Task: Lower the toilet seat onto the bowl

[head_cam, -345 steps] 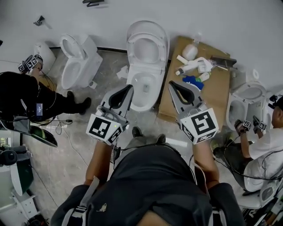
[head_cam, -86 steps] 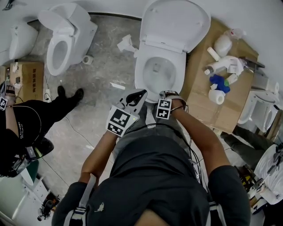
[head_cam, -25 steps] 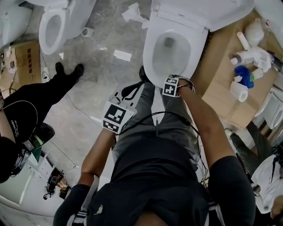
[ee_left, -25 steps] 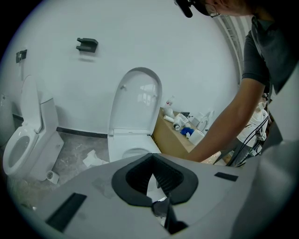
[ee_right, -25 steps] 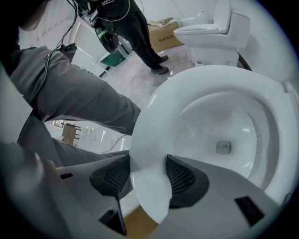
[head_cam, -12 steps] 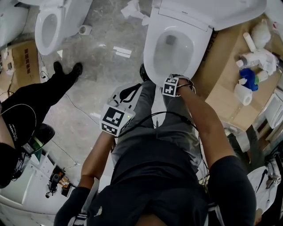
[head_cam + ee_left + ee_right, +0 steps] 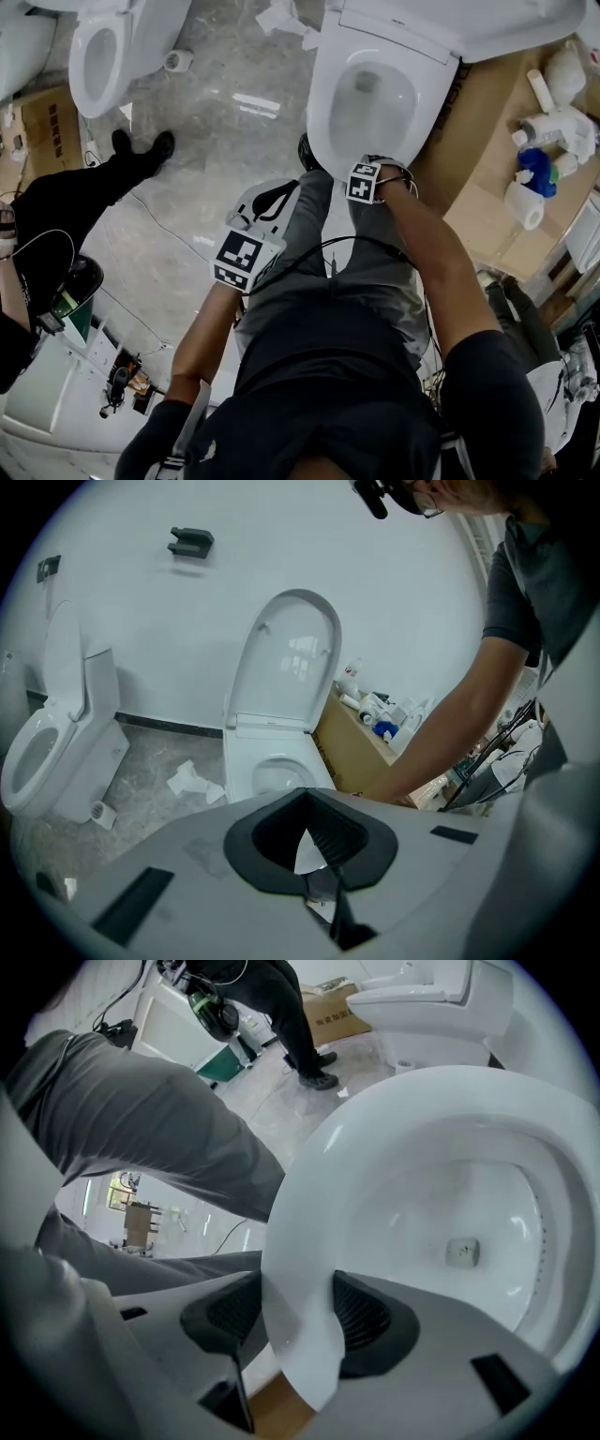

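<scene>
The toilet seat is clamped at its front edge between the 2 jaws of the right gripper, over the front of the bowl. Whether it already rests on the rim cannot be told. The lid is stood upright behind. The left gripper is held back, with its jaws closed on nothing. The lowering is judged almost finished. Next, the seat should be eased fully down and the jaws released.

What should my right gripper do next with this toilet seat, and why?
Probably ease the right gripper down a touch: its jaws are shut on the toilet seat at its front rim, and whether the seat rests on the bowl is unclear.
</scene>
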{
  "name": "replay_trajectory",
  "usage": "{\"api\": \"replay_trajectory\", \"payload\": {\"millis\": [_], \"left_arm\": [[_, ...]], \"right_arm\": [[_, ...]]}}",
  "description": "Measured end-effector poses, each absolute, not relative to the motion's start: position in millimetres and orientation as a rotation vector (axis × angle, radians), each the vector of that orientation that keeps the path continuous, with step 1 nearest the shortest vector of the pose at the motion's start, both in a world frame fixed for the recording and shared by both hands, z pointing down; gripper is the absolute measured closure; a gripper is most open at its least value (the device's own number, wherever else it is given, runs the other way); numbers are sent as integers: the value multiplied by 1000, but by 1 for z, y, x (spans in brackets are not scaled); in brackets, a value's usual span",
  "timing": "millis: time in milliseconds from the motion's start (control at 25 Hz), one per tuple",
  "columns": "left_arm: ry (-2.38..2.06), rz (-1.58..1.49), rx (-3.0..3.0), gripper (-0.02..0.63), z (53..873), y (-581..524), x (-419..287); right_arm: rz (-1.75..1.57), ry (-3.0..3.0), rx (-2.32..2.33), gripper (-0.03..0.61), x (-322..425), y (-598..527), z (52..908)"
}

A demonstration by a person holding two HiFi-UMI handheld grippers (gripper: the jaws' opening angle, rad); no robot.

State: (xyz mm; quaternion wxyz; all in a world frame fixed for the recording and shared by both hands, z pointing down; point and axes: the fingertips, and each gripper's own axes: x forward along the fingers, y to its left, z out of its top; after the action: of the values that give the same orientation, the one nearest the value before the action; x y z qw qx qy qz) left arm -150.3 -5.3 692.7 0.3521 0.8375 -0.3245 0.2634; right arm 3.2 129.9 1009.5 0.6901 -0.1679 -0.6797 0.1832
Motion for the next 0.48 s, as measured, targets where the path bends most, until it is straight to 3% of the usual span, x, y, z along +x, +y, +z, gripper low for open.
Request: {"api": "replay_trajectory", "payload": {"millis": [480], "left_arm": [[-803,674,2180,611,683,-9,-143]], "right_arm": [[630,-1565,-156,325,-3,113,995]]}}
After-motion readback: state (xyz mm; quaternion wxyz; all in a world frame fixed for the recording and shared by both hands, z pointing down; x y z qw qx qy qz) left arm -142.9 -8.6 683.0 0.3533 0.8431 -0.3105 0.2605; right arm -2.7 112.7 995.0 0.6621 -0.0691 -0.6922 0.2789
